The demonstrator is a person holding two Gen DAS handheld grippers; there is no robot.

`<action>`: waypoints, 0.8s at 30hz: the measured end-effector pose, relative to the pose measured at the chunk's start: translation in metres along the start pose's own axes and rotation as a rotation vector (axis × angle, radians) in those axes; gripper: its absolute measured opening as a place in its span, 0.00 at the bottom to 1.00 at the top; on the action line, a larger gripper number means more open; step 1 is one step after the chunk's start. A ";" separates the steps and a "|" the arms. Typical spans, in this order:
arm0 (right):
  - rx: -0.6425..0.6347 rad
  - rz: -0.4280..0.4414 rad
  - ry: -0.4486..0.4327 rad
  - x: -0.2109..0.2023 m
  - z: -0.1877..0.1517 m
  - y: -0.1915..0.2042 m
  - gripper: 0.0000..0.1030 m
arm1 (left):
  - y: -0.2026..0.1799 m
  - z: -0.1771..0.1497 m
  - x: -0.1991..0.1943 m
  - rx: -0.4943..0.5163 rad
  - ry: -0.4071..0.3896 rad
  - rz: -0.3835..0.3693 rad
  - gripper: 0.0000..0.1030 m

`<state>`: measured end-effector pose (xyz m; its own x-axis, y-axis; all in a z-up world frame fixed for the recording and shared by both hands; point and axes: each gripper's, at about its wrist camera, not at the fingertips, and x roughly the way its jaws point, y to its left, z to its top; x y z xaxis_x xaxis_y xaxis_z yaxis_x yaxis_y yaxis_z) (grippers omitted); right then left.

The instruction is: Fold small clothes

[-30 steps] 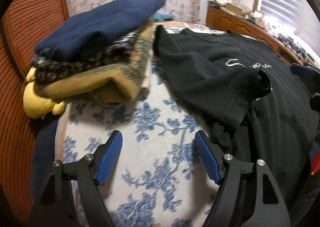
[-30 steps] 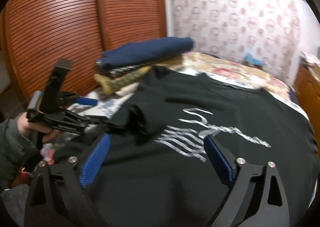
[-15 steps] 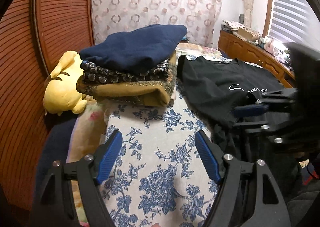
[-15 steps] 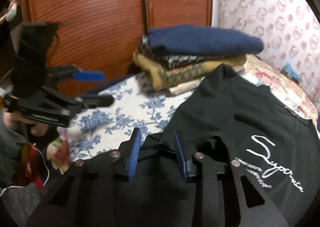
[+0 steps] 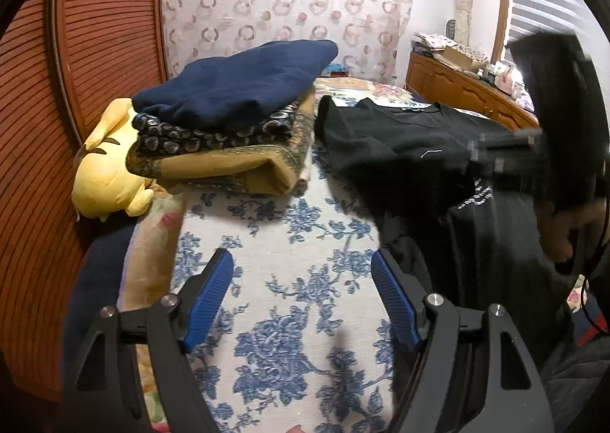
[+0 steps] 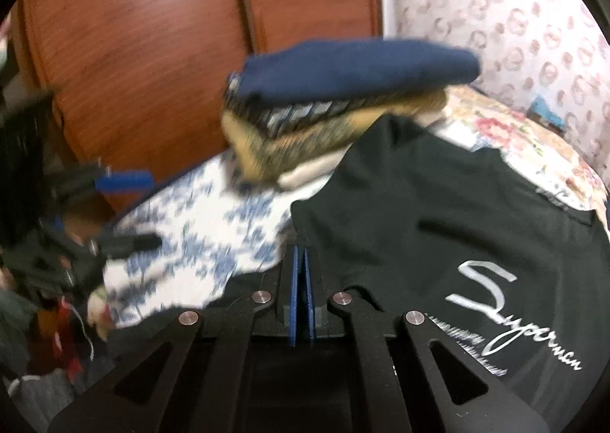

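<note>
my right gripper (image 6: 303, 261) is pinched flat on the near edge of the black t-shirt (image 6: 438, 211), which lies spread on the bed. my left gripper (image 5: 301, 280) hangs wide and empty over the blue floral bedspread (image 5: 289, 234). beyond it, a stack of folded clothes (image 5: 228, 120) beside a yellow plush toy (image 5: 110, 173), a slatted wooden wardrobe (image 5: 34, 127), a patterned curtain (image 5: 286, 2).

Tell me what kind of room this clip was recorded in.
Most likely a bedroom: clothes lie on a bed with a floral bedspread, a yellow plush toy sits beside folded garments, and a wooden dresser stands under a window.
</note>
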<state>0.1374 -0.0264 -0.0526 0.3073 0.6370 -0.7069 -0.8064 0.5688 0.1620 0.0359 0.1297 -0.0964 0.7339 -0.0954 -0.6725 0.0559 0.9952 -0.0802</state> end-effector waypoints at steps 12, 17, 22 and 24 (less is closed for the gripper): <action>0.200 -0.364 0.022 -0.034 0.017 -0.121 0.03 | -0.034 0.003 0.011 0.047 0.018 -0.060 0.73; 0.213 -0.366 -0.014 -0.042 -0.003 -0.120 0.30 | -0.041 0.002 0.020 0.058 0.035 -0.066 0.73; 0.156 -0.255 -0.022 -0.046 -0.020 -0.086 0.35 | -0.044 -0.002 0.025 0.054 0.055 -0.064 0.73; 0.132 -0.211 -0.003 -0.042 -0.030 -0.071 0.35 | -0.046 -0.002 0.027 0.056 0.060 -0.062 0.73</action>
<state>0.1660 -0.1094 -0.0548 0.4636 0.4983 -0.7327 -0.6512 0.7523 0.0997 0.0520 0.0810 -0.1118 0.6861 -0.1564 -0.7105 0.1390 0.9868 -0.0831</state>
